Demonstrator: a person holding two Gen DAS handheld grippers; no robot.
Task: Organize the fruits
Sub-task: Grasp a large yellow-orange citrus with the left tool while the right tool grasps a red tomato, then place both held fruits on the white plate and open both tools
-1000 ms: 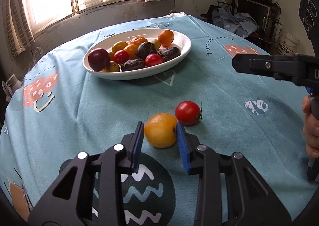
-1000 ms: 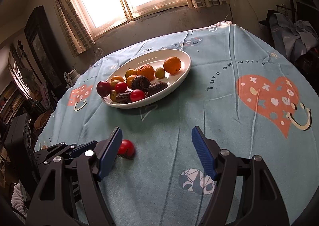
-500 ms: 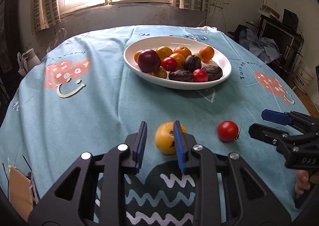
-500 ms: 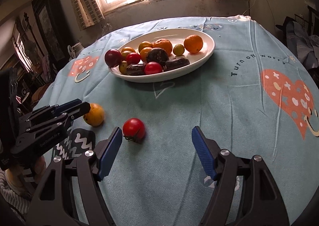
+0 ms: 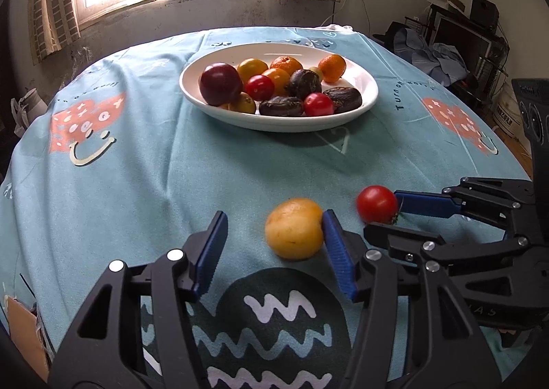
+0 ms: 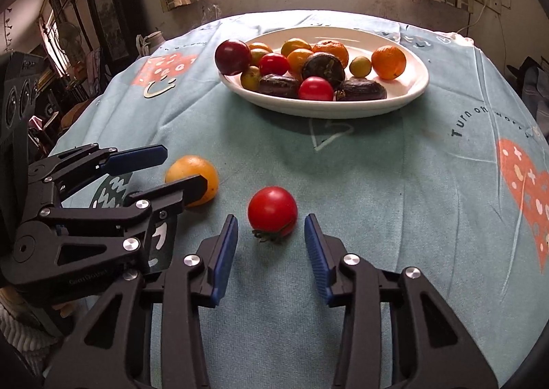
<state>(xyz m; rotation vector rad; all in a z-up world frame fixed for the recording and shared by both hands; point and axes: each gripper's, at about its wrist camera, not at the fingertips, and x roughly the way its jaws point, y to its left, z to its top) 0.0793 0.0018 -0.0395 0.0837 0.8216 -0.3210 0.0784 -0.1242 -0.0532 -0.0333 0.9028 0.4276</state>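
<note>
A white oval plate [image 5: 367, 94] [image 6: 417, 87] holds several fruits at the far side of the table. An orange [image 5: 294, 228] [image 6: 192, 179] and a red tomato [image 5: 376, 203] [image 6: 272, 210] lie loose on the teal tablecloth. My left gripper [image 5: 274, 245] [image 6: 175, 169] is open; the orange sits between its fingers, against the right pad [image 5: 338, 251]. My right gripper [image 6: 271, 241] [image 5: 394, 214] is open, its fingers on either side of the tomato, not touching it.
The round table's edge curves off left and right. A window is behind the plate. Cluttered furniture and a dark cabinet [image 6: 103, 11] stand around the table. The two grippers sit close side by side at the near edge.
My left gripper has opened wide around the orange. My right gripper has narrowed and moved up so the tomato lies between its fingers.
</note>
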